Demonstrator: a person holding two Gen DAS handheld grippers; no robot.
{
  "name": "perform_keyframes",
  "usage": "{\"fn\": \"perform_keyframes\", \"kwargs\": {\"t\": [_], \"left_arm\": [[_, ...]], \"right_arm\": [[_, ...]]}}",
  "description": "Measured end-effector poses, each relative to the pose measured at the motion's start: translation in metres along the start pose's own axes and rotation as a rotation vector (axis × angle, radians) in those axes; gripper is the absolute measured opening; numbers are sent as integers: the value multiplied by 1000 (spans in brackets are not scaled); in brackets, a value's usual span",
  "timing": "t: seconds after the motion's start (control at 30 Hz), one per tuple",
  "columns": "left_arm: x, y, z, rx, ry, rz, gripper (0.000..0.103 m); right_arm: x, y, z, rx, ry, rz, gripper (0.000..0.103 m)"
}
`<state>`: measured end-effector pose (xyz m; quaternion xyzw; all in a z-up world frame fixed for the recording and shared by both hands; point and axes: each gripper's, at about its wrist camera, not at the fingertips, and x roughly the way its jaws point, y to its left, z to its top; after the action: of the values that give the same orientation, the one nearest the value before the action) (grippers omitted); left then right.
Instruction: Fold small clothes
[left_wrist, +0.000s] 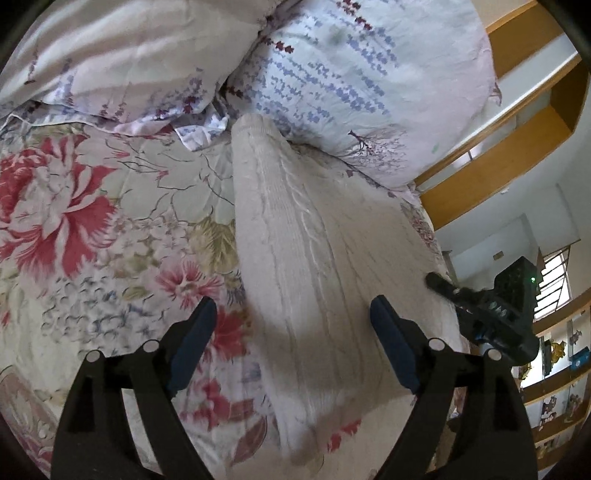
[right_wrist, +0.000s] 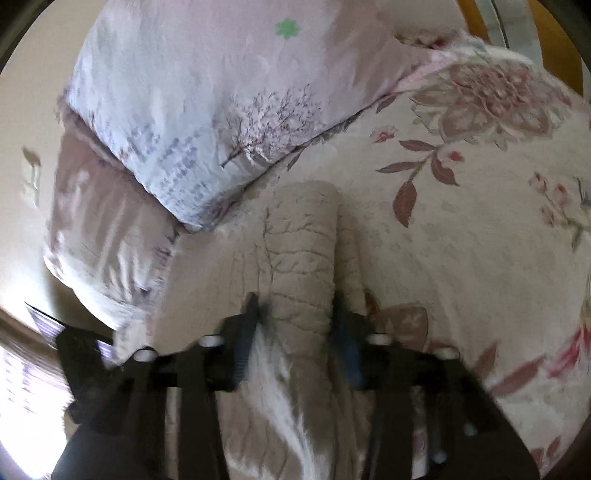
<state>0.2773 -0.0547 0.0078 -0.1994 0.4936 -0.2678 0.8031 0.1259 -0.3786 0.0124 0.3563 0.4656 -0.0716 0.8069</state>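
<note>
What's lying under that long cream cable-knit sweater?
The cream cable-knit sweater lies on a floral bedspread, its far end against a lavender-print pillow. Whatever bedspread lies directly beneath it is covered.

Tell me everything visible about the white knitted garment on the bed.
The knitted garment is off-white, cable-patterned and looks like soft wool. It lies lengthwise on the floral bedsheet, its far end by the pillow. The left gripper hovers open over it; the right gripper straddles a raised fold, grip uncertain.
</note>
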Motion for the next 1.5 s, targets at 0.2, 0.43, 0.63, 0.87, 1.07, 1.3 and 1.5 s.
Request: {"fn": "perform_keyframes", "kwargs": {"t": [0.2, 0.43, 0.63, 0.87, 1.07, 1.3, 1.5], "left_arm": [[6, -14, 2, 46, -7, 1, 85], [16, -18, 2, 56, 18, -3, 85], [11, -17, 1, 65, 7, 0, 85], [3, -14, -4, 58, -1, 5, 85], [3, -13, -8, 60, 3, 12, 85], [6, -19, -10, 106, 1, 63, 87], [4, -17, -8, 86, 21, 52, 93]], "right_arm": [[-34, 12, -2, -118, -183, -94, 10], [-9, -14, -9, -43, -111, -237, 10], [-4, -5, -12, -44, -136, -327, 10], [-43, 13, -14, -88, -231, -274, 36], [-31, 44, -43, -290, -100, -201, 37], [-19, 38, -62, -350, -89, -244, 37], [-35, 39, -69, -341, -36, -241, 37]]}}
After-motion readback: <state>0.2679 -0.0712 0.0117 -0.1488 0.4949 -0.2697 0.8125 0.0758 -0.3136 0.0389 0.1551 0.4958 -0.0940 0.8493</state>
